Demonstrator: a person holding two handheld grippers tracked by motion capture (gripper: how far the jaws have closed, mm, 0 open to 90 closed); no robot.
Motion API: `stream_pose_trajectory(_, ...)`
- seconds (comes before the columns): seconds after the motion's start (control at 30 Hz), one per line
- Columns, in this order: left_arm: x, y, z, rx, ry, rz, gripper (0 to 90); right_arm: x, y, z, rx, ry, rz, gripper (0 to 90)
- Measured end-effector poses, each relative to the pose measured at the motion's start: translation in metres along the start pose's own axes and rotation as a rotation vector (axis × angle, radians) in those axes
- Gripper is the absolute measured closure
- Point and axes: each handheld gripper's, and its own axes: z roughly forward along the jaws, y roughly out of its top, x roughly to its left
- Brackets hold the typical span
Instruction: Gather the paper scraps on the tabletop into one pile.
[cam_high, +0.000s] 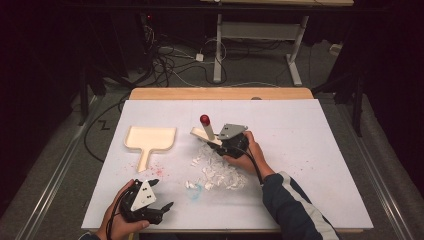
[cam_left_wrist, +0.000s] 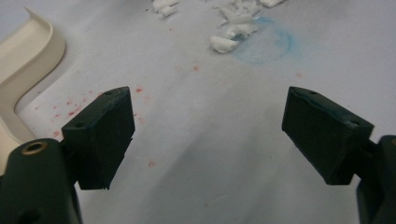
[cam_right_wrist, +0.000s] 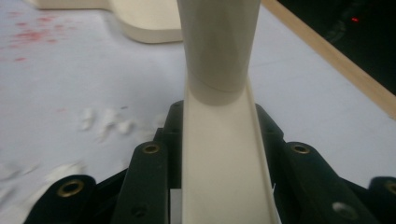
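A cream scraper (cam_high: 207, 131) with a red knob on its upright handle is held at mid table, my right gripper (cam_high: 217, 145) shut on its flat part. In the right gripper view the cream scraper (cam_right_wrist: 219, 93) runs up between the jaws of the right gripper (cam_right_wrist: 217, 144). A pile of white scraps (cam_high: 217, 172) lies just in front of it. A cream dustpan (cam_high: 150, 139) rests flat to the left, handle toward me. My left gripper (cam_high: 164, 194) hovers open near the front left edge. In its own view the left gripper (cam_left_wrist: 208, 135) has bare table between its jaws, with the scraps (cam_left_wrist: 233, 25) beyond.
A white sheet (cam_high: 310, 150) covers the table, with a wooden strip (cam_high: 220, 93) along the far edge. Red specks (cam_high: 159, 170) and a blue ring stain (cam_left_wrist: 266, 44) mark the sheet. Cables and a desk frame (cam_high: 260, 45) stand on the floor beyond.
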Motion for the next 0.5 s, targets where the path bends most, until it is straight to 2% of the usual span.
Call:
stream_pose_trajectory(0.1, -0.001, 0.0, 0.0, 0.002, 0.001, 0.006, 16.0, 0.009, -0.002, -0.011, -0.023, 0.076, -0.03, 67.5)
stream_pose_trajectory(0.13, -0.001, 0.0, 0.0, 0.002, 0.001, 0.006, 16.0, 0.009, -0.002, -0.011, -0.023, 0.076, -0.03, 67.5)
stream_pose_trajectory(0.17, -0.001, 0.0, -0.001, 0.002, 0.002, 0.006, 16.0, 0.013, -0.003, -0.016, -0.032, 0.105, -0.038, 67.6)
stream_pose_trajectory(0.2, -0.001, 0.0, -0.001, 0.002, 0.001, 0.003, 16.0, 0.02, -0.006, -0.024, -0.035, 0.141, -0.065, 67.6)
stream_pose_trajectory(0.27, -0.002, 0.001, -0.001, 0.001, -0.002, 0.002, 16.0, 0.027, -0.008, -0.033, -0.045, 0.171, -0.086, 67.8)
stream_pose_trajectory(0.37, -0.002, 0.001, 0.0, 0.002, -0.002, 0.003, 16.0, 0.032, -0.01, -0.043, -0.051, 0.183, -0.099, 67.8)
stream_pose_trajectory(0.4, -0.003, 0.001, 0.0, 0.002, -0.002, 0.005, 16.0, 0.036, -0.012, -0.053, -0.074, 0.173, -0.1, 67.9)
stream_pose_trajectory(0.5, -0.003, 0.002, 0.0, 0.002, -0.003, 0.009, 16.0, 0.038, -0.014, -0.062, -0.103, 0.161, -0.086, 67.9)
